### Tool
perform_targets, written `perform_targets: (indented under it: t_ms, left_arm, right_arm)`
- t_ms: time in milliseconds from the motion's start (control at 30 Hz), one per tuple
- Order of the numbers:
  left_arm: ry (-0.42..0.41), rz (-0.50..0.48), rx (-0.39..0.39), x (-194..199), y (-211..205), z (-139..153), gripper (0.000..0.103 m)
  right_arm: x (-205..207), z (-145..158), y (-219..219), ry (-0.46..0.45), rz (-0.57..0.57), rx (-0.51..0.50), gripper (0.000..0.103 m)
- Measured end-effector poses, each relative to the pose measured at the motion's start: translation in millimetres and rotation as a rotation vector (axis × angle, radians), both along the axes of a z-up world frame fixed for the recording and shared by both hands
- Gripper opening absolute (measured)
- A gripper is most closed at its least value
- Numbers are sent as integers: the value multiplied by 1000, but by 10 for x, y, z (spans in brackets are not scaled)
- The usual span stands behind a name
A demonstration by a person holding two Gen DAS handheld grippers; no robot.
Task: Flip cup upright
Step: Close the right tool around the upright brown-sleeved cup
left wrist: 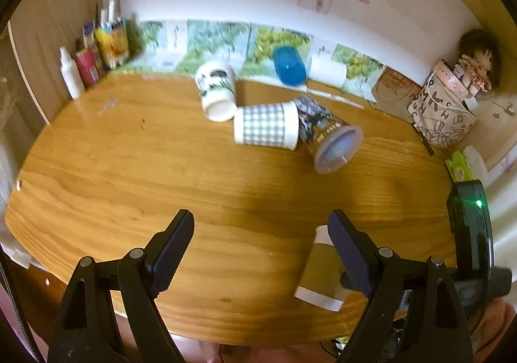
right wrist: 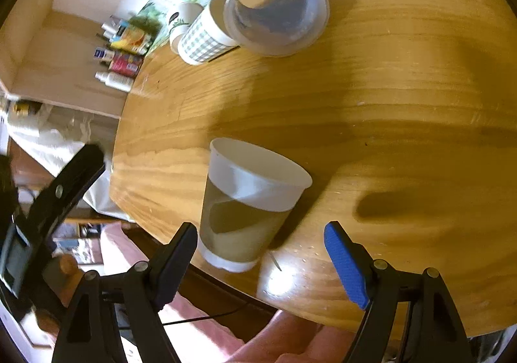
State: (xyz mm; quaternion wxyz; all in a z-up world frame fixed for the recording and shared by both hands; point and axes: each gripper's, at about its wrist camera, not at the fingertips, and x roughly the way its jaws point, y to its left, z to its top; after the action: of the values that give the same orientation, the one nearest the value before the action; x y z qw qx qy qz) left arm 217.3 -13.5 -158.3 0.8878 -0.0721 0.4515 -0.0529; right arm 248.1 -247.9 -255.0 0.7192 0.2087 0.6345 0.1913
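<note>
A tan and white paper cup [right wrist: 245, 204] stands upright near the front edge of the wooden table [right wrist: 387, 88], just ahead of my open, empty right gripper [right wrist: 260, 233]. It also shows in the left wrist view [left wrist: 318, 269], partly behind the right finger of my open, empty left gripper [left wrist: 261, 220]. Three cups lie on their sides farther back: a white printed cup [left wrist: 217, 91], a grey checked cup [left wrist: 266, 128] and a dark printed cup with a clear lid [left wrist: 326, 136].
Bottles and boxes [left wrist: 93, 49] stand at the back left. A blue object [left wrist: 289, 65] leans on the picture panels at the back wall. A patterned bag [left wrist: 442, 114] with a doll [left wrist: 475, 69] sits at the right. The right gripper's body [left wrist: 475, 227] shows at the right edge.
</note>
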Motion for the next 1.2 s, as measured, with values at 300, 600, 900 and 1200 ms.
perform_targets:
  t_ms: [300, 600, 900, 1200]
  left_arm:
    - [-155, 14, 38, -218, 302, 175, 87]
    - [-148, -20, 23, -334, 606, 185, 87]
    - [-98, -68, -31, -481, 712, 132, 87]
    - [-119, -154, -22, -567, 709, 194, 87]
  right_arm:
    - [90, -99, 54, 58, -152, 72, 82]
    - [230, -140, 257, 63, -243, 89, 81]
    - [317, -156, 393, 57, -303, 57, 81]
    - [316, -171, 507, 55, -318, -11, 72]
